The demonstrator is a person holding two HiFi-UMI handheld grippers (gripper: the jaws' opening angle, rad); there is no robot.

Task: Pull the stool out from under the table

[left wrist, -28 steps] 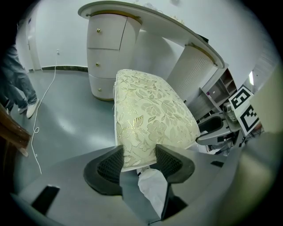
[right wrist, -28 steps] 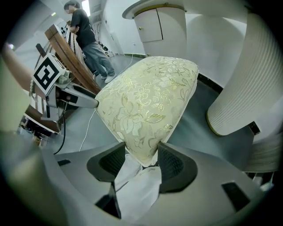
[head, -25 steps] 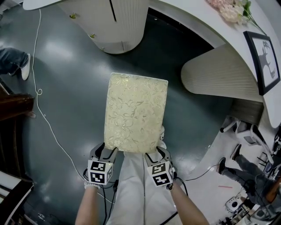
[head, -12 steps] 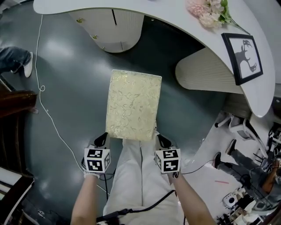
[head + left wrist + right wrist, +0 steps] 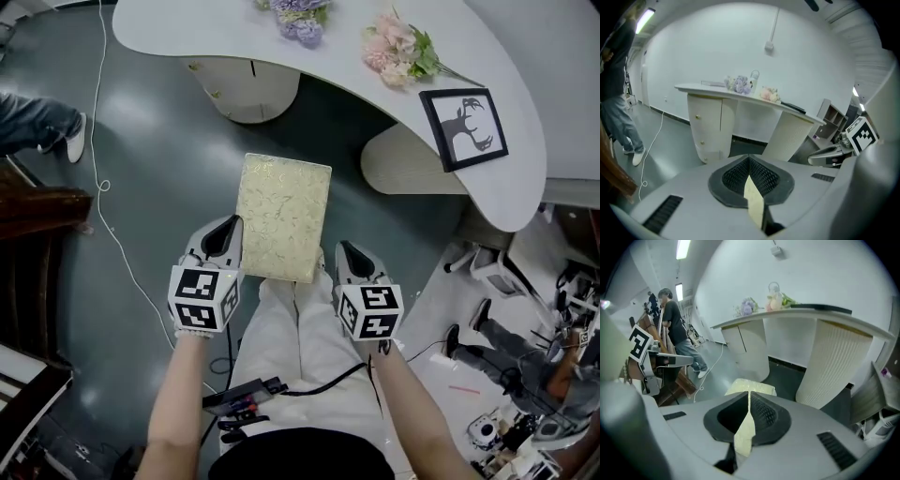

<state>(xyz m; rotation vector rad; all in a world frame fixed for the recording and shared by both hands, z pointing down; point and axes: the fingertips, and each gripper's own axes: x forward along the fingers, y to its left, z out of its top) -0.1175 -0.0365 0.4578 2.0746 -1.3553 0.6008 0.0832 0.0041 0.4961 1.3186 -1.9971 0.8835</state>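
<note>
The left gripper, at lower left of the head view, has its fingers clenched tip to tip. Its own view shows only a cream strip in the slit between them, which I read as the stool seen below rather than anything gripped. The stool stands at the frame's centre on the dark floor, its long side pointing at the desk and its far end near the desk's edge but clear of it. The pull therefore looks finished. The right gripper, at lower right of centre, is closed the same way on nothing, with the stool's cushion showing beyond and through its slit. If more clearance is wanted, I would open both pairs of fingers, take the near edge at its two corners and draw straight back evenly, so the stool does not skew toward the desk's ribbed leg. The head view alone shows the stool's whole outline, the cable on the floor at left and the framed picture on the desk. Only the gripper views look in under the desk. The left gripper view shows the cabinet, and the right one shows a person standing at upper left.
</note>
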